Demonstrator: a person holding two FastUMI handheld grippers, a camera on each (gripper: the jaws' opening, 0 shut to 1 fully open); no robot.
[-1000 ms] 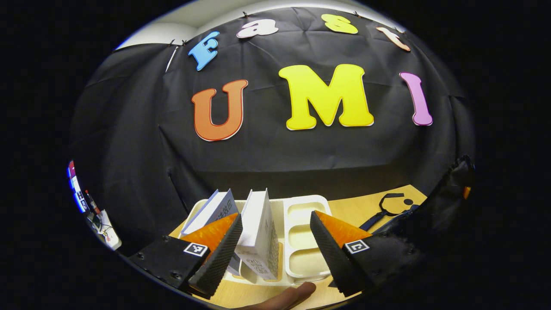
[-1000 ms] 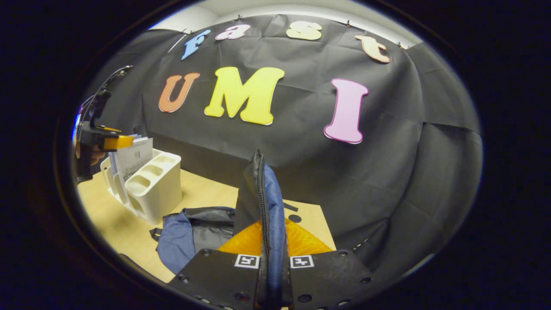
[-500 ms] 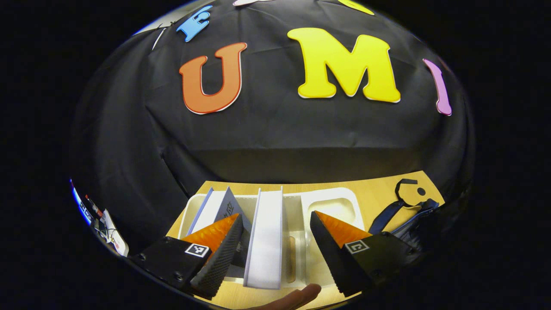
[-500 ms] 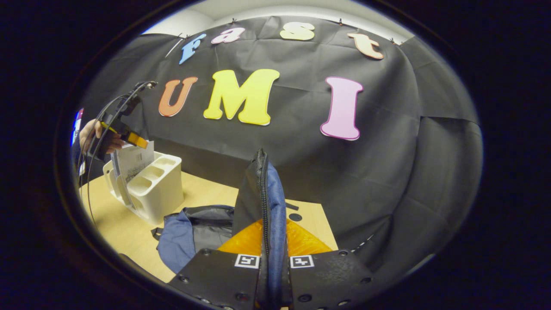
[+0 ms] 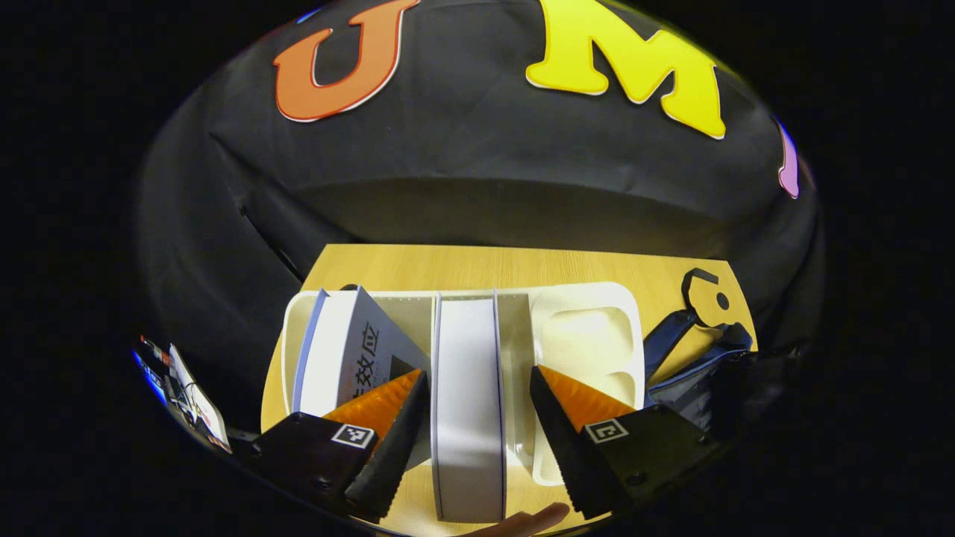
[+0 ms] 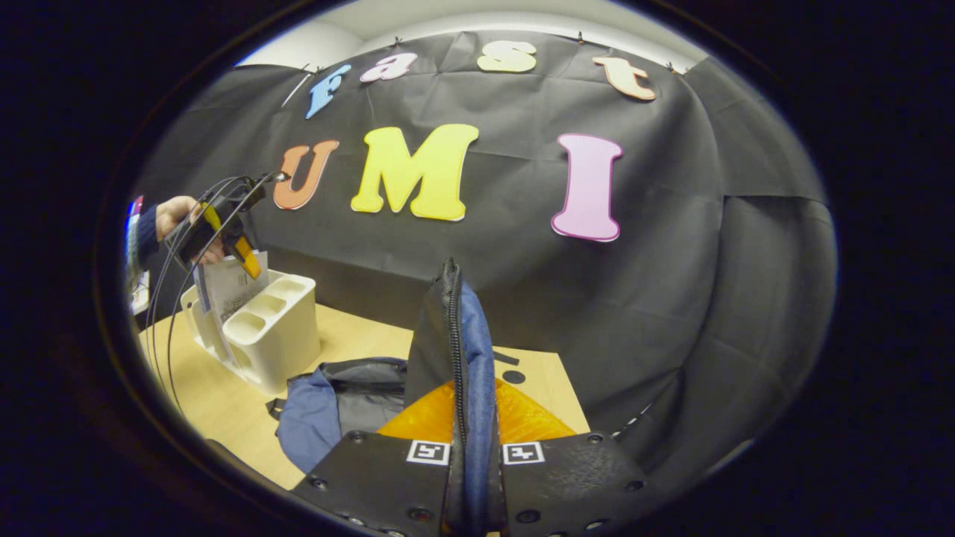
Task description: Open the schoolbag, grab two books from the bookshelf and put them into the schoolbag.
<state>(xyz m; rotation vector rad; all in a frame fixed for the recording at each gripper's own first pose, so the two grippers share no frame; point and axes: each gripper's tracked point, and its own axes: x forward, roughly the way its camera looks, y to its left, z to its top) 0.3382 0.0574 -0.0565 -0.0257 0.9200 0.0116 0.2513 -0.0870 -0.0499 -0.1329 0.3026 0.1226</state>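
A white bookshelf rack (image 5: 589, 335) stands on the wooden table. An upright white book (image 5: 466, 403) fills its middle slot, and a second book (image 5: 351, 347) leans in the left slot. My left gripper (image 5: 477, 377) is open, tilted down over the rack, one finger on each side of the white book's top edge. In the right gripper view, my right gripper (image 6: 461, 406) is shut on the schoolbag's raised zippered flap (image 6: 453, 328). The blue and grey schoolbag (image 6: 336, 403) lies open on the table. There the left gripper (image 6: 239, 242), held by a hand (image 6: 175, 212), hovers above the rack (image 6: 272, 328).
The schoolbag's dark edge (image 5: 701, 365) and a strap buckle (image 5: 705, 294) lie right of the rack. A person's fingertip (image 5: 533, 520) shows at the table's near edge. Cables (image 6: 168, 298) hang from the left gripper. Bare tabletop (image 5: 477, 265) runs behind the rack to the booth wall.
My left gripper has tipped downward and come closer over the rack, so the white book now stands between its fingers. The right gripper keeps the flap raised, nearly still.
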